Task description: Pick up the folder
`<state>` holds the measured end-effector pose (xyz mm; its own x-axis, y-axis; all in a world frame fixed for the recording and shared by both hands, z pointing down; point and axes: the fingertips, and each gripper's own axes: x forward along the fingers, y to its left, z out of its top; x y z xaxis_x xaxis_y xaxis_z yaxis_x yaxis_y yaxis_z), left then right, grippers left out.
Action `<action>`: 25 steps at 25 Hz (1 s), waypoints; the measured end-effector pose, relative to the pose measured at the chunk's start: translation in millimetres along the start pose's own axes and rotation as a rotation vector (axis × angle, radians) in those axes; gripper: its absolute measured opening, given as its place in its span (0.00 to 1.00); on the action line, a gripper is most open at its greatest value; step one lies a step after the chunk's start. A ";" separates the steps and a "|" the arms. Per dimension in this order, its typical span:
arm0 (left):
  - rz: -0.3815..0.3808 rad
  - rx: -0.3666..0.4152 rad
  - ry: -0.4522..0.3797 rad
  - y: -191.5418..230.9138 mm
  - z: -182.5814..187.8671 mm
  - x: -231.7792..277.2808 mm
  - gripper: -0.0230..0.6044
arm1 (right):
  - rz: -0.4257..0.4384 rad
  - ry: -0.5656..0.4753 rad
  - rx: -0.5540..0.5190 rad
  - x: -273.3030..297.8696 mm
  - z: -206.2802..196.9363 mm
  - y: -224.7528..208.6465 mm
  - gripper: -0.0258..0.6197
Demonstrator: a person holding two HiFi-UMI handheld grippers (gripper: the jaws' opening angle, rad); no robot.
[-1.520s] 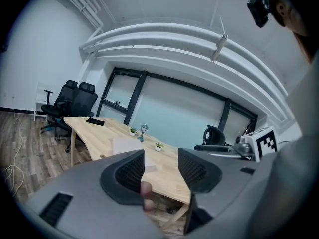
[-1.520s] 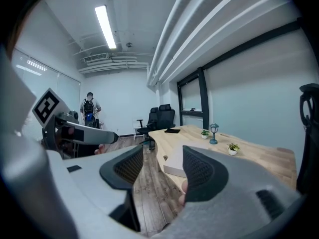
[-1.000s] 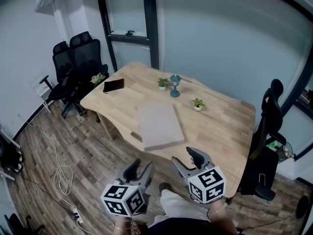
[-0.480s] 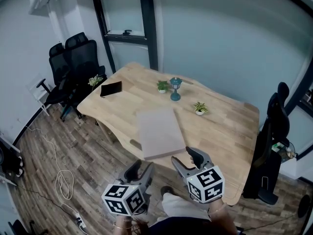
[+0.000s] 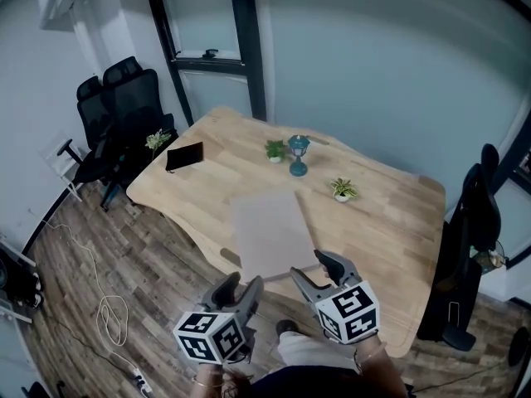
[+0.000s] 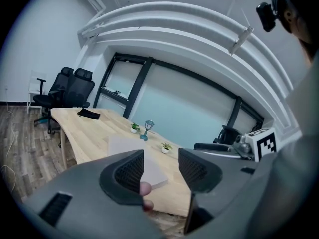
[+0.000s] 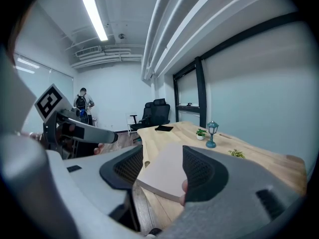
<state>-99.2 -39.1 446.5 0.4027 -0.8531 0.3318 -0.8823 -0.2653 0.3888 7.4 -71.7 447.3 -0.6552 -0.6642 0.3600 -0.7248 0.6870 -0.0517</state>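
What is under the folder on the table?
The folder lies flat on the wooden table, with bare wood beside it. Anything directly beneath it is covered, so I cannot tell.

My left gripper (image 5: 241, 282) and right gripper (image 5: 311, 265): grey shells, black ribbed pads (image 6: 130, 172), white cubes (image 5: 209, 337) with black square markers. Dark top (image 5: 332, 385), pale trousers (image 5: 303, 347).

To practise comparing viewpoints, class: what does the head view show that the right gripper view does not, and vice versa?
Only the head view: a white cable on the floor. Only the right gripper view: a lit ceiling light and a distant person. Both: the folder on the wooden table, plus the teal lantern.
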 end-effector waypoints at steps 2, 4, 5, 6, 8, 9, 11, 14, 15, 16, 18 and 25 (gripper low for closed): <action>0.003 -0.011 0.004 6.7 2.3 6.2 0.37 | -0.001 0.009 -0.006 7.7 -0.4 -5.2 0.39; 0.006 -0.020 0.007 12.9 4.2 13.4 0.38 | 0.000 0.016 -0.010 16.0 -0.6 -11.3 0.39; 0.007 -0.024 0.008 15.4 4.7 17.5 0.38 | 0.001 0.020 -0.011 20.4 -0.8 -14.6 0.39; 0.009 -0.027 0.010 17.7 5.0 21.8 0.38 | 0.003 0.024 -0.011 24.8 -1.2 -17.8 0.39; 0.015 -0.031 0.014 22.9 5.4 30.7 0.39 | 0.010 0.036 -0.013 34.2 -2.4 -23.8 0.39; 0.019 -0.035 0.016 25.6 6.0 35.0 0.39 | 0.014 0.043 -0.015 38.8 -2.6 -26.3 0.39; 0.025 -0.044 0.018 31.2 7.9 43.4 0.39 | 0.021 0.054 -0.018 47.5 -2.0 -31.3 0.39; 0.041 -0.055 0.019 40.3 9.9 55.8 0.39 | 0.025 0.064 -0.015 60.3 -1.3 -40.6 0.39; 0.047 -0.057 0.020 43.2 9.8 59.6 0.40 | 0.026 0.066 -0.012 64.5 -1.4 -43.8 0.39; 0.052 -0.060 0.022 45.9 9.7 63.3 0.40 | 0.028 0.069 -0.009 68.8 -1.5 -47.0 0.39; 0.060 -0.066 0.026 51.1 10.0 70.5 0.41 | 0.034 0.075 -0.005 77.3 -2.2 -53.1 0.39; 0.085 -0.078 0.052 68.5 8.1 87.4 0.42 | 0.039 0.104 -0.003 102.6 -10.3 -67.1 0.39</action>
<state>-126.4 -135.5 495.2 0.3409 -0.8462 0.4096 -0.8929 -0.1552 0.4226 -9.0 -183.0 497.4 -0.6569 -0.6032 0.4523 -0.6988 0.7124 -0.0648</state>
